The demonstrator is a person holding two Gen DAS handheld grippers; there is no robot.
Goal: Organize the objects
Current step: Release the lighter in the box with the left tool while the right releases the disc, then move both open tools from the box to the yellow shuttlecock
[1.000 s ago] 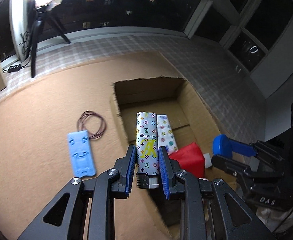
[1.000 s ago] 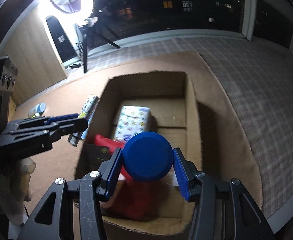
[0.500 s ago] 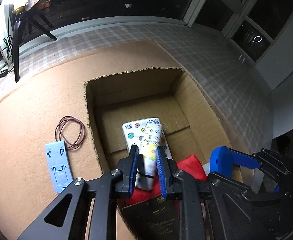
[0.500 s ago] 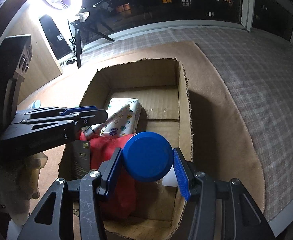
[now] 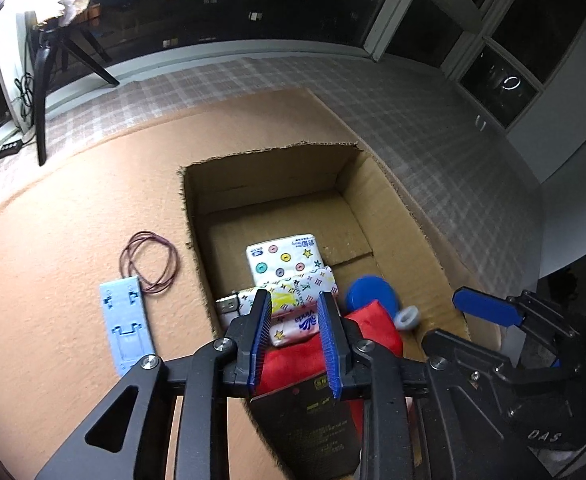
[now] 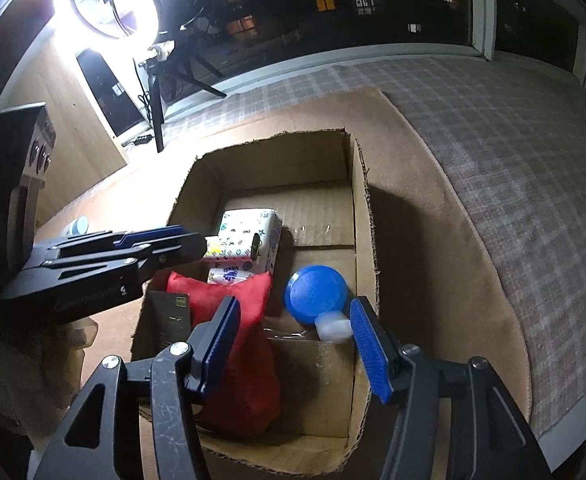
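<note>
An open cardboard box [image 5: 397,216] [image 6: 361,208] sits on the brown mat. Inside lie a white tissue pack [image 5: 283,256] [image 6: 249,224], a patterned lighter [image 5: 289,292] [image 6: 225,250] lying across it, a red pouch [image 5: 333,344] [image 6: 241,340], a dark flat box [image 5: 309,420] [image 6: 171,316] and a blue-capped bottle [image 5: 371,296] [image 6: 316,292], blurred. My left gripper [image 5: 295,340] [image 6: 161,236] is open and empty above the lighter. My right gripper [image 6: 293,344] [image 5: 489,312] is open and empty above the bottle.
On the mat left of the box lie a light blue plastic plate [image 5: 125,324] and a loop of dark red cord [image 5: 149,262]. A ring light on a tripod [image 6: 109,0] stands at the far left. Checked cloth [image 6: 513,160] lies right of the mat.
My left gripper opened and let the lighter drop onto the tissue pack. My right gripper opened and let the blue-capped bottle fall into the box's right side.
</note>
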